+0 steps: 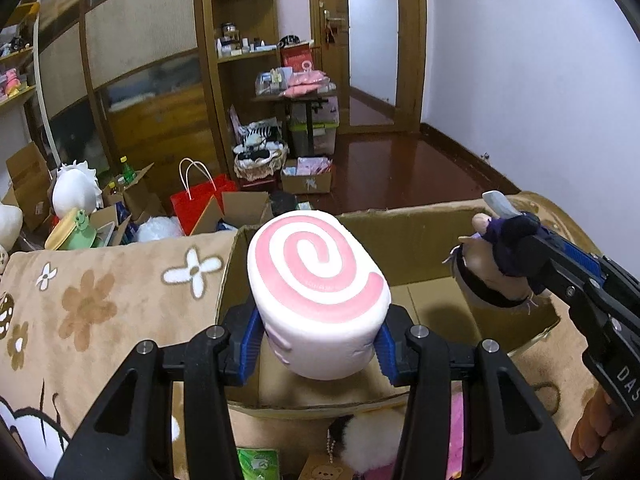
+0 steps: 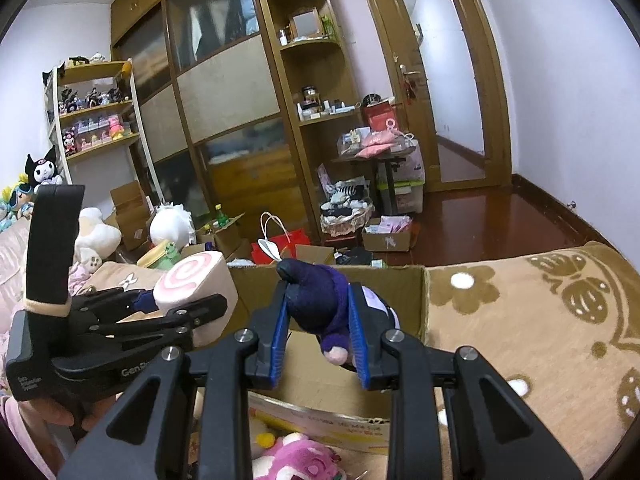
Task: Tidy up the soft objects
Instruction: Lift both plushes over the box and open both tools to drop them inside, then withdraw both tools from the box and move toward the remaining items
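My left gripper is shut on a white plush roll with a pink swirl and holds it above the near-left part of an open cardboard box. The roll also shows in the right wrist view. My right gripper is shut on a dark purple plush doll and holds it over the same box. In the left wrist view the doll hangs over the box's right side. Both toys are off the box floor.
The box sits on a tan flowered blanket. Small plush toys lie near me: a white fluffy keychain and a pink plush. Boxes, a red bag and plush toys crowd the floor beyond.
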